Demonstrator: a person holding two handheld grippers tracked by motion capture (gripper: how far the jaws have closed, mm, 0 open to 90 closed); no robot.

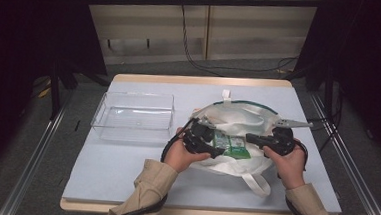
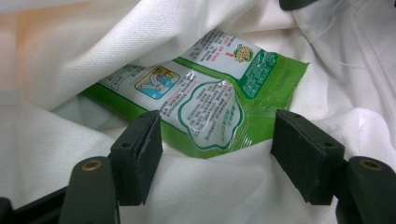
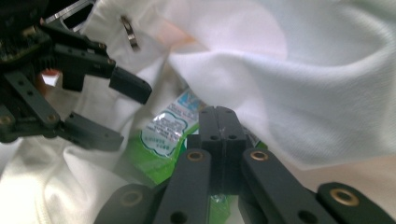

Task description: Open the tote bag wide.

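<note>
Pale blue table (image 1: 124, 168) in a dark room, with a clear plastic box (image 1: 134, 116) standing at its left and a white cloth bag (image 1: 248, 121) lying open at its middle. Inside the bag lies a green snack packet (image 1: 232, 145), flat on the cloth, its printed face up. From the left, the left gripper (image 1: 215, 150) points at the packet; its jaws stand apart, one on each side of the packet's near edge (image 2: 210, 116), with the pads not pressing on it. Opposite it, the right gripper (image 1: 251, 138) has its jaws fully together, and in the right gripper view they appear to pinch the clear edge of the packet (image 3: 163, 135) beside a fold of the bag (image 3: 299, 93)
</note>
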